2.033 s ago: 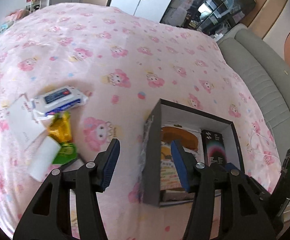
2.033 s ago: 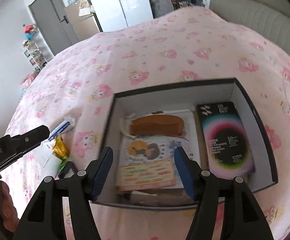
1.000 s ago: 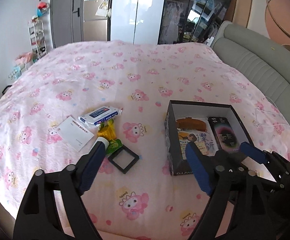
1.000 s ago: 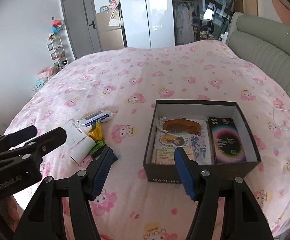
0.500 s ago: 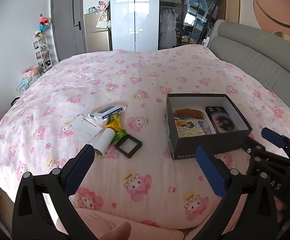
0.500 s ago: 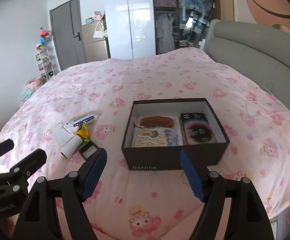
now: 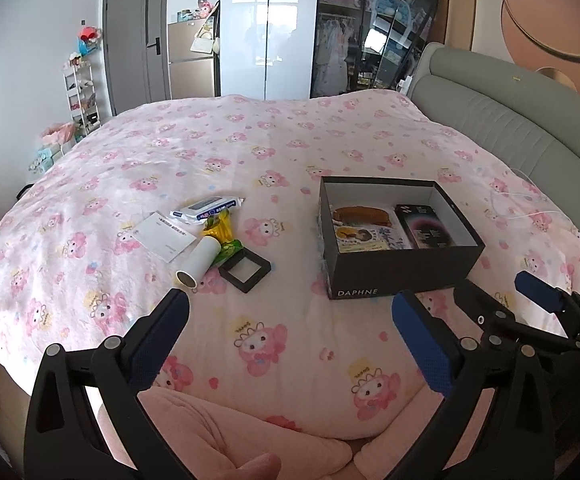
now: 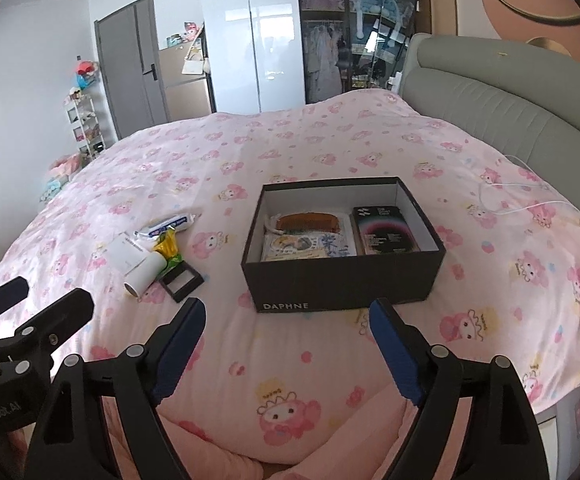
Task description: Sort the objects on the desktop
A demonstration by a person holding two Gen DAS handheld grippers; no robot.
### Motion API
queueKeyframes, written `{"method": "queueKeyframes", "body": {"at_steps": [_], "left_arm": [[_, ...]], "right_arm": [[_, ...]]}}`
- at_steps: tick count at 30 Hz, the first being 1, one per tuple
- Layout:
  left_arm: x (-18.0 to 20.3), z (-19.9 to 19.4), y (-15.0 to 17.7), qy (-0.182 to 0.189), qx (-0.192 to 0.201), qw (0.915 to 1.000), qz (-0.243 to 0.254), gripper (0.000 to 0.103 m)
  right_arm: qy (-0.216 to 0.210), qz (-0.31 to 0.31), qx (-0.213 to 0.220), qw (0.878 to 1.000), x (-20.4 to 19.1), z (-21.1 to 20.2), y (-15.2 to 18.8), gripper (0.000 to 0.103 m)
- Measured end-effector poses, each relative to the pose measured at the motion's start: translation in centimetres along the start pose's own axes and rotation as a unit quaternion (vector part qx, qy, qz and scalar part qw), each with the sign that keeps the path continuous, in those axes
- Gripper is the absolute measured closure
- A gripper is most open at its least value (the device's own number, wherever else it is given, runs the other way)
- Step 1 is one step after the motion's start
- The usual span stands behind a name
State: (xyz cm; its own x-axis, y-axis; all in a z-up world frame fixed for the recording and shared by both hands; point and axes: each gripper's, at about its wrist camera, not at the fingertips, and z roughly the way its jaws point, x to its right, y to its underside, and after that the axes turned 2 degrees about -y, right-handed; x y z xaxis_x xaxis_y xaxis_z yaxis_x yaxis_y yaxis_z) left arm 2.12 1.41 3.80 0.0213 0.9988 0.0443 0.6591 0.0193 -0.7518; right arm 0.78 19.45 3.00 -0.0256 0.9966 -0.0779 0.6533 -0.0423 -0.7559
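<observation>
An open black box [image 7: 402, 276] marked DAPHNE sits on the pink bedspread, right of centre. It holds a wooden comb [image 7: 364, 215], a picture card [image 7: 364, 238] and a black booklet [image 7: 424, 226]. Loose items lie to its left: a wipes pack [image 7: 205, 208], a white card [image 7: 161, 236], a yellow wrapper [image 7: 219, 228], a white roll [image 7: 197, 266] and a black square frame [image 7: 245, 269]. My left gripper [image 7: 290, 304] hangs open and empty over the bed's near edge. My right gripper [image 8: 287, 308] is in front of the box [image 8: 342, 284], its jaws opening with nothing between them.
A grey padded headboard [image 7: 510, 120] curves along the right side. A white cable [image 8: 522, 196] lies on the bedspread right of the box. The person's pink-clad legs [image 7: 209, 432] are under the grippers. A wardrobe, door and shelf rack stand beyond the bed.
Both grippers have drawn back from the box toward the bed's near edge, and their jaws have spread wider. The box and loose items have not moved.
</observation>
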Motion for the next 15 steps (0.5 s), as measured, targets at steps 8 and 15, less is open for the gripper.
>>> {"method": "queueKeyframes", "body": {"at_steps": [8,15], "left_arm": [[0.44,0.43,0.53,0.006,-0.006,1.0,0.001,0.001],[0.26,0.86,0.71,0.011,-0.01,0.9999,-0.002,0.001]], "right_arm": [[0.002,0.003,-0.006,1.0,0.37,0.48,0.16,0.019],[-0.001,0.001,-0.012,1.0,0.52,0.72,0.34,0.019]]}}
